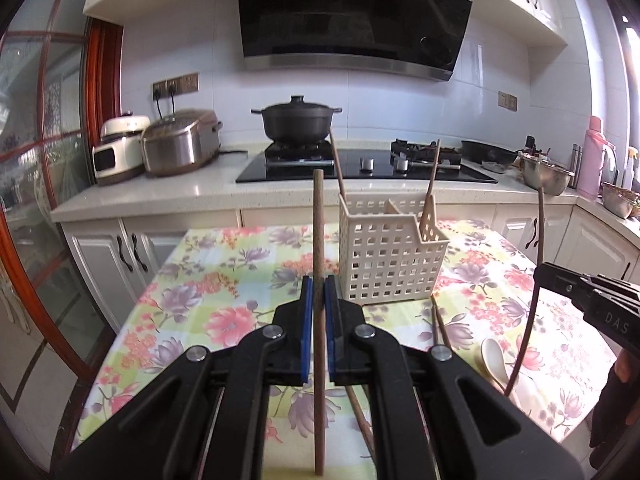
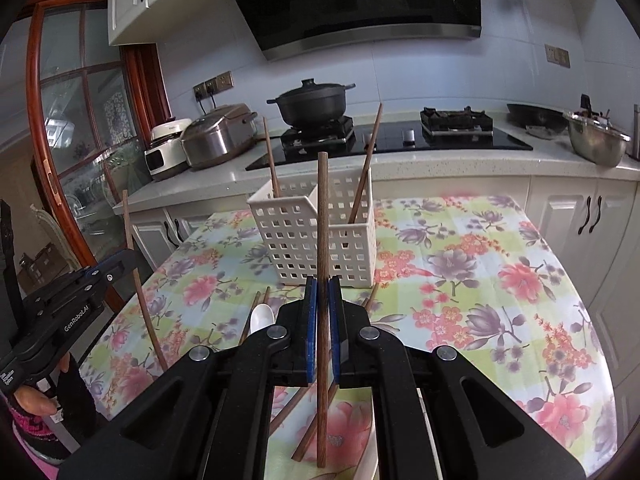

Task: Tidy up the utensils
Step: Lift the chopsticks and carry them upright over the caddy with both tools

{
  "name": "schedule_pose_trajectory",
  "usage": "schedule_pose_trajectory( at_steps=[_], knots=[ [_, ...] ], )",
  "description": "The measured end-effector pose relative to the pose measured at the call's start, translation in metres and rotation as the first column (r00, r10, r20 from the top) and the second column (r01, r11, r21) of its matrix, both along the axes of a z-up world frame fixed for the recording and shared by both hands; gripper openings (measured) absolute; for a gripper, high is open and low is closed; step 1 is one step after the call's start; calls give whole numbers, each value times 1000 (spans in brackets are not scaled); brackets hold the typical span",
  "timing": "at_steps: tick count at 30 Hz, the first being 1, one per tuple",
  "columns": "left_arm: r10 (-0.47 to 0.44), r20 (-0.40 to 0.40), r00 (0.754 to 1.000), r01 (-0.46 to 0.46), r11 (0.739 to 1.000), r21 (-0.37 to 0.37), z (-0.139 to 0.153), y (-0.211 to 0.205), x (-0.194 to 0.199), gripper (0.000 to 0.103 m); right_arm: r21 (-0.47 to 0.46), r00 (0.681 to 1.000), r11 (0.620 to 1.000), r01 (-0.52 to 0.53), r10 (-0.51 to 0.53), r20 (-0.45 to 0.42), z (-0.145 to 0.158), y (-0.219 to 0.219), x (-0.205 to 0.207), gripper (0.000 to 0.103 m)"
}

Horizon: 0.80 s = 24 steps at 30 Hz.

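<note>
A tiled kitchen with a black range hood (image 1: 352, 16) and a lidded black pot (image 1: 298, 120) on the hob; nearer, a table under a floral oilcloth (image 1: 208, 276), bearing a cream perforated plastic caddy with two compartments (image 1: 390, 252); two brown wooden chopsticks (image 1: 432, 172) already leaning inside it, one per compartment; more chopsticks (image 2: 256, 312) and a white ceramic spoon (image 1: 494, 356) loose on the cloth in front. Left gripper (image 1: 319, 292) pinching an upright brown wooden chopstick (image 1: 319, 240) between blue pads (image 1: 307, 320), held near the caddy's left front corner; right gripper (image 2: 322, 300) likewise clamped on a second upright chopstick (image 2: 322, 216), in front of the caddy. Probably best done by lifting each stick until its lower tip clears the rim, centring over a compartment that already holds chopsticks, lowering the tip well inside before releasing; better one stick at a time, to avoid knocking the leaning ones or tipping the light caddy; worth keeping each stick vertical, since a tilted one may catch a lattice hole or the divider.
</note>
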State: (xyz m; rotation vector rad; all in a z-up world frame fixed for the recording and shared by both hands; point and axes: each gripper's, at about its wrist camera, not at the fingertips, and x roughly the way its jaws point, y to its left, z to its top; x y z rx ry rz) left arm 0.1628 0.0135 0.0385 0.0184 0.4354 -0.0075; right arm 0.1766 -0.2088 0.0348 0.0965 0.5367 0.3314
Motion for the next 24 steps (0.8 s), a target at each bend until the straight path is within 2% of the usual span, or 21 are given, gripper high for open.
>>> schedule_pose_trajectory(
  at_steps=[13,24],
  knots=[
    [-17,43,999,17,1000,19,8,-6,-19,6,-27,999,1000,-2,4,49,8,1,-17,6],
    [-37,52,998,37,999,-14,19,-2,-11,6,-60,995,998,-3,9,97,22,10,-13,6]
  ],
)
